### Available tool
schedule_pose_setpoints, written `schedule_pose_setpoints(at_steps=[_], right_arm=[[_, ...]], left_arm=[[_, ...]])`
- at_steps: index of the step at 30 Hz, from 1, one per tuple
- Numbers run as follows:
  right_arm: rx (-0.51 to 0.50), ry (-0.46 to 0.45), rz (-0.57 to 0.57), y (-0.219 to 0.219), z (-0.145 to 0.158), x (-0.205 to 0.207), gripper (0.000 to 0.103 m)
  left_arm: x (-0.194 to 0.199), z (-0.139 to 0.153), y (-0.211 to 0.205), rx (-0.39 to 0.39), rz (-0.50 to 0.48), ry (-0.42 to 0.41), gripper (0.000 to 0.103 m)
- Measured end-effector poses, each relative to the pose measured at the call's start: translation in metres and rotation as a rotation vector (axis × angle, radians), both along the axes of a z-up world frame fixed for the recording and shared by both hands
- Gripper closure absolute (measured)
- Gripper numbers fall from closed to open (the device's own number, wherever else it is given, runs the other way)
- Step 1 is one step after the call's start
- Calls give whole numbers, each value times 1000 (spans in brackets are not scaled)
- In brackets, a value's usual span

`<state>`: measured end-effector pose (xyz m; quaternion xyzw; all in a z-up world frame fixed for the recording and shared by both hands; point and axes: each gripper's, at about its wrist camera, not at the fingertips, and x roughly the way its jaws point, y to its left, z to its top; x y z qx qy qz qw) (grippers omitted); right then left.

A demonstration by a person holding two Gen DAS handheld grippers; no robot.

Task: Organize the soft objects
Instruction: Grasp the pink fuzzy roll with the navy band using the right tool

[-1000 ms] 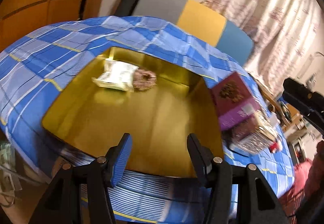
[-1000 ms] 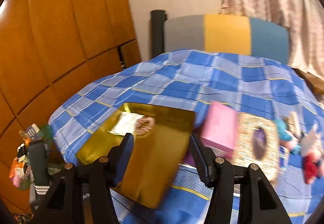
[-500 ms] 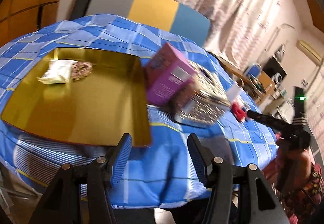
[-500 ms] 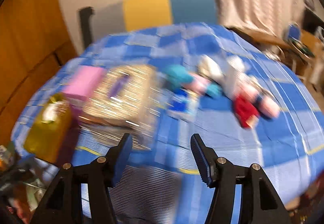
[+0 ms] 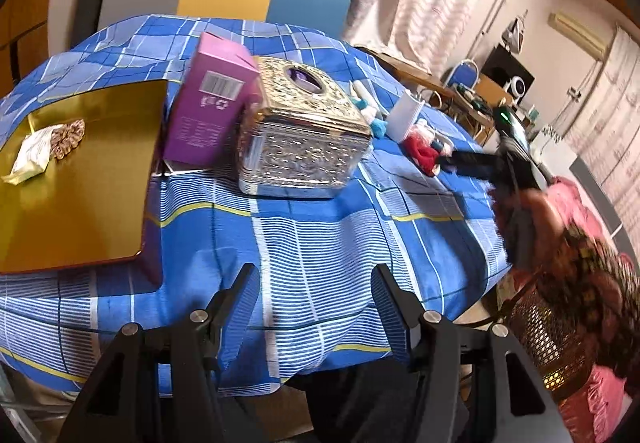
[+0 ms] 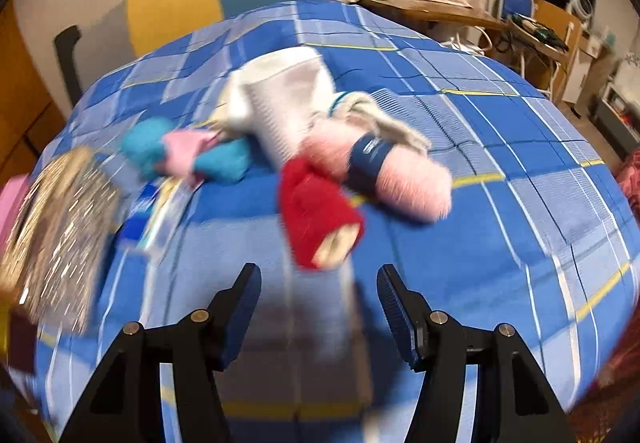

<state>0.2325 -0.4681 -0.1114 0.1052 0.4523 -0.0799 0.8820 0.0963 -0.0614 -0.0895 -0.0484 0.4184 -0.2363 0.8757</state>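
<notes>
**Soft Things Waiting on the Blue Cloth**

We are holding our left gripper (image 5: 314, 303) low over the near edge of the blue checked tablecloth (image 5: 320, 227). Its two fingers are standing wide apart and holding nothing. We are holding our right gripper (image 6: 318, 307) the same way, fingers apart and holding nothing, just in front of the soft things.

The soft things are lying in a bunch on the cloth. A red fuzzy sock (image 6: 320, 203) is sitting nearest our right gripper. A pink fluffy bundle (image 6: 404, 179) with a dark blue band is touching it. A white cup (image 6: 288, 103) is lying tipped behind them. Blue and pink fluffy socks (image 6: 188, 155) are lying to the left.

Farther left, a shiny silver box (image 5: 304, 135) is sitting beside a purple carton (image 5: 212, 111). A gold tray (image 5: 88, 203) is holding a small packet (image 5: 30, 153) and a scrunchie (image 5: 70, 133).
</notes>
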Motion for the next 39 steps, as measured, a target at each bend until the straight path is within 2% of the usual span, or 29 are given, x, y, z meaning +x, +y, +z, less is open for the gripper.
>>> schedule_pose_setpoints(at_steps=[4, 6, 9, 12, 14, 16, 19, 23, 24, 28, 29, 31, 32, 34, 35, 36, 39], right_arm=[[44, 28, -26, -5, -10, 35, 42], [86, 37, 22, 7, -12, 40, 40], [140, 27, 152, 30, -7, 32, 40], [178, -40, 154, 20, 8, 14, 40], [158, -65, 95, 1, 17, 7, 40], [90, -77, 35, -26, 26, 5, 39], [11, -38, 1, -50, 27, 14, 38], [-63, 55, 35, -64, 11, 47, 37], [-76, 75, 64, -63, 6, 55, 32], [-147, 152, 159, -54, -11, 76, 31], [-171, 154, 176, -49, -15, 78, 32], [-225, 141, 185, -46, -17, 79, 47], [-234, 139, 186, -44, -17, 78, 50], [-252, 140, 187, -44, -14, 68, 65], [-256, 140, 185, -43, -12, 61, 69], [-246, 141, 180, -43, -10, 57, 70], [-113, 135, 114, -50, 0, 34, 71]], left_arm=[[-1, 0, -9, 24, -5, 8, 44], [1, -1, -12, 28, -4, 12, 44], [5, -2, -17, 27, -7, 24, 44], [8, -4, -26, 30, -27, 38, 44], [8, -5, -32, 29, -41, 40, 44], [8, -6, -39, 30, -57, 46, 44], [9, -6, -51, 28, -81, 51, 44], [7, -5, -64, 52, -108, 43, 44], [7, -4, -66, 61, -110, 41, 44], [10, -4, -70, 82, -108, 41, 44], [12, -4, -70, 84, -104, 45, 44], [16, -5, -72, 80, -101, 52, 44], [17, -5, -74, 80, -100, 54, 44], [19, -5, -78, 77, -107, 60, 44], [20, -5, -82, 74, -115, 62, 44], [21, -6, -87, 72, -124, 65, 44], [25, -6, -100, 60, -144, 73, 44]])
